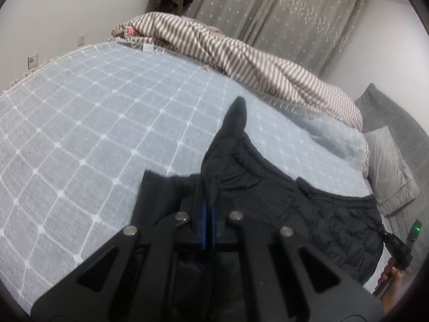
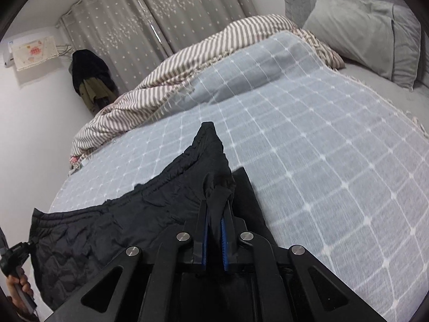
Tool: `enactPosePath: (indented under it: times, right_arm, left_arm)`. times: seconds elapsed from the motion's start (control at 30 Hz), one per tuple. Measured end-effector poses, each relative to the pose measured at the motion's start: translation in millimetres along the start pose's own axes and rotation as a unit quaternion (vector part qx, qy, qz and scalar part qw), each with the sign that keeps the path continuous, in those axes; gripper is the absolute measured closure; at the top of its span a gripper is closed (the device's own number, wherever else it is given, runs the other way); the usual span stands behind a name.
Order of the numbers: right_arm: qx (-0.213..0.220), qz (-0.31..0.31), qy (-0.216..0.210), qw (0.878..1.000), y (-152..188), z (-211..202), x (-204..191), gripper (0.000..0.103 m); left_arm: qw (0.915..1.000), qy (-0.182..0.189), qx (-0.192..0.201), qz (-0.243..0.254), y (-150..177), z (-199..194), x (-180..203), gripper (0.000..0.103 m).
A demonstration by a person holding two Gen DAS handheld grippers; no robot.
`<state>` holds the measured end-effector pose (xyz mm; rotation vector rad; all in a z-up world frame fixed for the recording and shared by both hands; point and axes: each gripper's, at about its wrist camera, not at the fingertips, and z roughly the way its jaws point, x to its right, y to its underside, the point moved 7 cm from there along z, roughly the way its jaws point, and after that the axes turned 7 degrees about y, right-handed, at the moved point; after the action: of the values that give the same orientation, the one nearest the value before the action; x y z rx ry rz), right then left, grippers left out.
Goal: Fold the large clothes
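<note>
A black quilted jacket [image 1: 316, 206] hangs stretched between both grippers above the bed; it also shows in the right wrist view [image 2: 112, 230]. My left gripper [image 1: 207, 201] is shut on one bunched corner of the jacket, which sticks up past the fingers. My right gripper [image 2: 214, 206] is shut on the other corner, cloth pinched between its blue pads [image 2: 224, 230]. Each gripper shows at the far edge of the other's view, the right one [image 1: 396, 244] and the left one [image 2: 16, 252], both held by hand.
The bed has a light blue grid-patterned cover [image 1: 93, 134]. A striped duvet [image 1: 228, 51] is heaped along the far side. Grey pillows [image 2: 359, 32] lie at the head. Grey curtains [image 1: 281, 8] and hung clothes [image 2: 88, 75] stand by the wall.
</note>
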<state>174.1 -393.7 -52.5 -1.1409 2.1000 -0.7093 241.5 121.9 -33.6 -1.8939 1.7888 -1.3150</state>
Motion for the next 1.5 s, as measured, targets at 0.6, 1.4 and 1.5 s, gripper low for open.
enactPosePath:
  times: [0.6, 1.4, 1.5]
  right_arm:
    - [-0.039, -0.029, 0.069, 0.996, 9, 90, 10, 0.076]
    - [-0.077, 0.025, 0.062, 0.995, 23, 14, 14, 0.034]
    - [-0.064, 0.01, 0.051, 0.997, 29, -15, -7, 0.025]
  left_arm:
    - [0.9919, -0.119, -0.045, -0.005, 5, 84, -37, 0.083]
    - [0.9863, -0.134, -0.083, 0.049, 44, 9, -12, 0.019]
    - [0.9934, -0.088, -0.074, 0.002, 55, -32, -3, 0.005]
